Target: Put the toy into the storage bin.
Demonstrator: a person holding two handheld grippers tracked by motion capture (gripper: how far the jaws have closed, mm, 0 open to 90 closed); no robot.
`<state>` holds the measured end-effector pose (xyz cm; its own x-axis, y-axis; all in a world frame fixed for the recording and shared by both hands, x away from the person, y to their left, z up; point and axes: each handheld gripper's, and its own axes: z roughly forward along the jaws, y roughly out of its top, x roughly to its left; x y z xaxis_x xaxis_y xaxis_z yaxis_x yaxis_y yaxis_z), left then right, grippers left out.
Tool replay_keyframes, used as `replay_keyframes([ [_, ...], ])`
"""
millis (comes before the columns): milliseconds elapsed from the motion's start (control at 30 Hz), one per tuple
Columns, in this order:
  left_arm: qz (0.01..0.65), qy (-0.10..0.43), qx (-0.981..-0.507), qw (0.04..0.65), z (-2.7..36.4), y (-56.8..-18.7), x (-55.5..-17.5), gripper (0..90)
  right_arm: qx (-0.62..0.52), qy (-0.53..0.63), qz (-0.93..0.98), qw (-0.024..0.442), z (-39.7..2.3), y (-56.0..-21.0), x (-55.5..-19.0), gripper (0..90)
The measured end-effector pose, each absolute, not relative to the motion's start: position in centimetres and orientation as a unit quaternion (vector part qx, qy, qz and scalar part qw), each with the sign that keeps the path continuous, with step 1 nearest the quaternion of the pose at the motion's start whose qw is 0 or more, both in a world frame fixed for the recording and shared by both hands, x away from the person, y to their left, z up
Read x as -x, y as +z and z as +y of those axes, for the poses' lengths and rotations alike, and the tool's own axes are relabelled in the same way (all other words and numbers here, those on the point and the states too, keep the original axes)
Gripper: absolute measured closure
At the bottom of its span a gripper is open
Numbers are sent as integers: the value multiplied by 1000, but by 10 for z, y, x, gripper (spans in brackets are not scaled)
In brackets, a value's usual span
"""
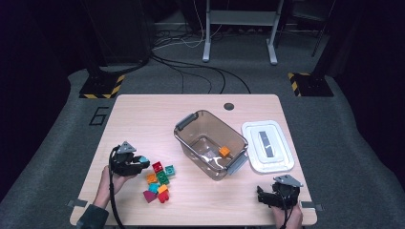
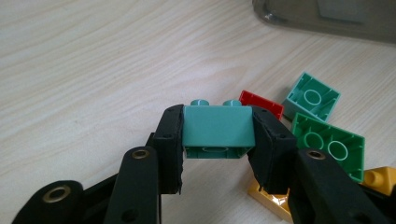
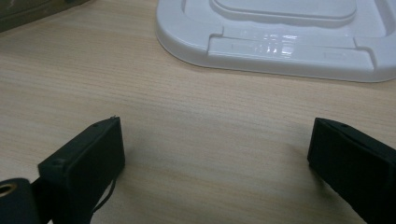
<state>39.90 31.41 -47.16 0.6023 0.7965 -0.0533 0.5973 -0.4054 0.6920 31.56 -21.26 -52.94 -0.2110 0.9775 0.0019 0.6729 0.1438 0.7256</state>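
Pinching a teal brick (image 2: pixel 215 128) by its sides, my left gripper (image 2: pixel 215 140) is clearing the pile for the tub (image 1: pixel 210 143); my right gripper (image 3: pixel 215 154) is idling wide open, empty.

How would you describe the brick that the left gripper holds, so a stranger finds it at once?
Start at the clear brown bin mid-table, then go left to the pile of bricks. At its left edge, the left gripper clamps the teal brick: the one between black pads, two studs on top.

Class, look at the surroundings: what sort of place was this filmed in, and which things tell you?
Probably a lab or recording studio: dark curtains, loose cables on the grey floor, hazard-striped stand bases, and a lone wooden table.
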Motion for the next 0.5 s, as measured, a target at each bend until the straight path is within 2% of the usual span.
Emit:
replay_keyframes([
  [500, 401, 164, -829, 354, 305, -439, -404, 587, -577, 308, 715, 247, -213, -529, -316, 30],
])
